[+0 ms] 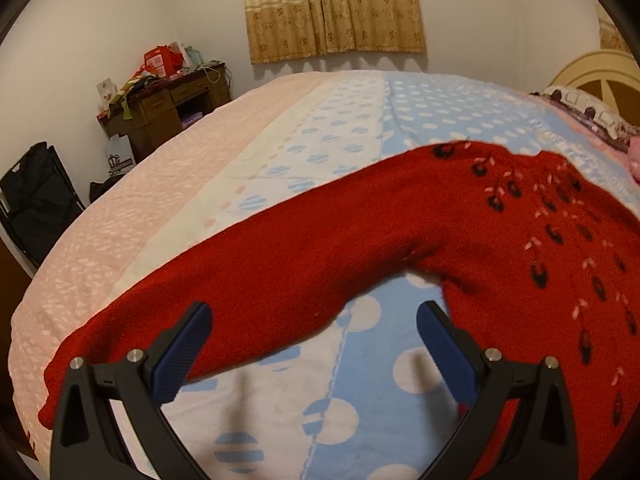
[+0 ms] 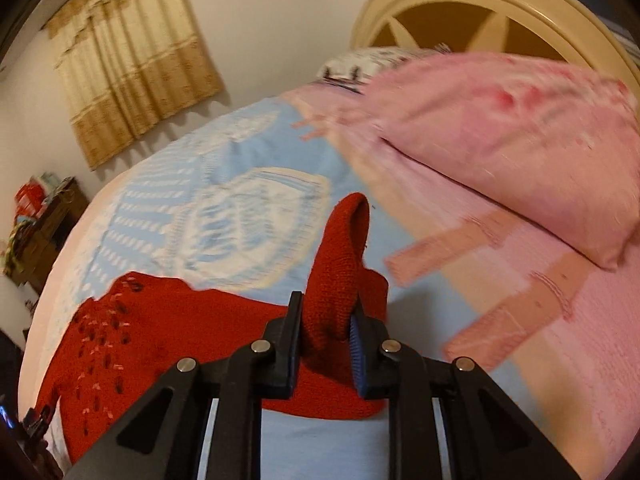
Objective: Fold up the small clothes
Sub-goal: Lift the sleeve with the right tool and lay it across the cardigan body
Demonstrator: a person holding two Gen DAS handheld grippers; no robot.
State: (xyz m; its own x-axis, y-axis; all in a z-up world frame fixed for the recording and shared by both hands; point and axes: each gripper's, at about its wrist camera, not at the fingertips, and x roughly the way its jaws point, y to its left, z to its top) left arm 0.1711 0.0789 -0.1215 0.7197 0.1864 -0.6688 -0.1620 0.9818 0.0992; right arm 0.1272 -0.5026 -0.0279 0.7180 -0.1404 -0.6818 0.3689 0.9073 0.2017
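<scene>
A red sweater (image 1: 400,232) lies spread on the bed (image 1: 248,148), one sleeve stretched out toward the bed's pink side. The left claw (image 1: 314,328) hangs wide apart just above that sleeve, gripping nothing. The right claw (image 2: 325,320) pinches the sweater's other sleeve, its cuff standing up near the pink pillow (image 2: 520,140).

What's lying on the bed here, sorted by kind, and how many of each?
Red sweater: 1
Pink pillow: 1
Patterned pillow: 1
Dotted blanket: 1
Total: 4
</scene>
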